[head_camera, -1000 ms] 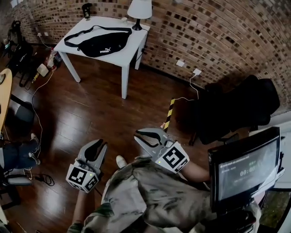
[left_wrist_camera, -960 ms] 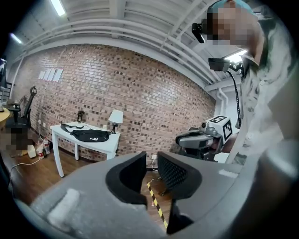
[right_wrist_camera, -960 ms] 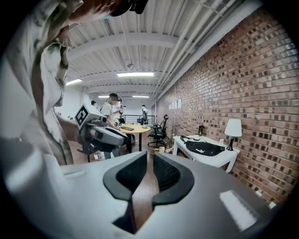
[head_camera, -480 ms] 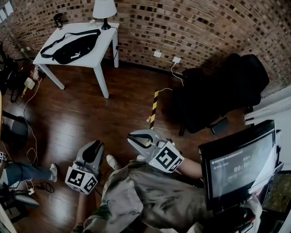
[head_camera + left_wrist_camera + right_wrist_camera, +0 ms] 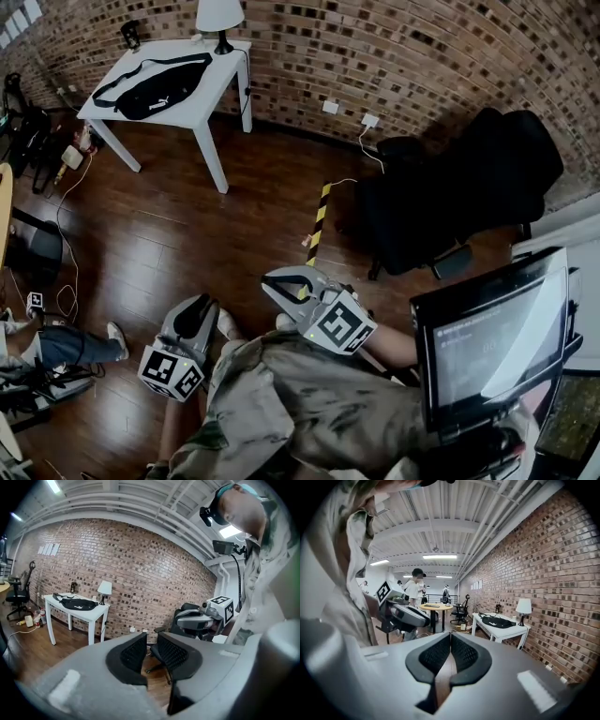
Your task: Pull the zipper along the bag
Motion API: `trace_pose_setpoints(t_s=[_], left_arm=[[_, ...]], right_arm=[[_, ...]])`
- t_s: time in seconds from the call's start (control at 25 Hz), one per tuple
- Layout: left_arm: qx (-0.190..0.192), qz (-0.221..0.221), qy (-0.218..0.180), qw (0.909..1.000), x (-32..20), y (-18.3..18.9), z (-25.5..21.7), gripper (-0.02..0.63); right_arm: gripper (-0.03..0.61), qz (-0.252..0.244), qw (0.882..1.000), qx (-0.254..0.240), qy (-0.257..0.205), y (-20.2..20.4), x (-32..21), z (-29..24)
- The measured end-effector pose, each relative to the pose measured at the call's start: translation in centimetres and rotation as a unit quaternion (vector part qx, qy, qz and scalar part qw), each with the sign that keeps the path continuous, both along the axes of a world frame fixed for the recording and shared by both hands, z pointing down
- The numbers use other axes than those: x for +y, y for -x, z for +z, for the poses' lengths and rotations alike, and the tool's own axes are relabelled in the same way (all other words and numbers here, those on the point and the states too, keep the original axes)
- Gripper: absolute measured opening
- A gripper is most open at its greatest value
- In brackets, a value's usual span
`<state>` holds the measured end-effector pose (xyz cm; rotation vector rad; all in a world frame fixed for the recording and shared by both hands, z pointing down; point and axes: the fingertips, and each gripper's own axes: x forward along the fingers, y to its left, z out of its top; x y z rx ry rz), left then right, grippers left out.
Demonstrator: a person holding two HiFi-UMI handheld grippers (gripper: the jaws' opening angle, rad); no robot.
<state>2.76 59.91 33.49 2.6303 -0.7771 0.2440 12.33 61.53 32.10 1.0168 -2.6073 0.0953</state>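
Observation:
A black waist bag (image 5: 153, 73) lies on a white table (image 5: 211, 94) far off at the top left of the head view, against the brick wall. Both grippers hang low near my body, well away from it. My left gripper (image 5: 190, 317) has its jaws slightly apart with nothing between them. My right gripper (image 5: 281, 283) is shut on nothing. In the left gripper view, the bag (image 5: 77, 604) is small and distant beyond the left gripper (image 5: 151, 637). The right gripper view has the bag (image 5: 497, 621) at its right, past the right gripper (image 5: 450, 637).
A white lamp (image 5: 220, 19) stands on the table's far corner. A black office chair (image 5: 469, 187) sits by the wall at the right, a monitor (image 5: 492, 333) close to my right. A yellow-black strip (image 5: 317, 220) and cables (image 5: 66, 197) lie on the wood floor.
The head view has swung, so the table and bag now sit further left in the picture. Both grippers stay low by my body, barely shifted.

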Motion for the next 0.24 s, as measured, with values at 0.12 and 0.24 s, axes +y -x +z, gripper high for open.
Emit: trace_pose_setpoints(t_s=[0.12,0.24], left_arm=[[-0.009,-0.004,-0.007,0.9999,0.16,0.22,-0.25,0.080],[-0.016,-0.009,-0.014,0.9997,-0.06,0.36,-0.52,0.080]], right_arm=[[0.012,-0.001,1.000,-0.002,0.003,-0.18,0.25,0.12],[0.012,-0.001,1.000,-0.006,0.003,-0.10,0.25,-0.04]])
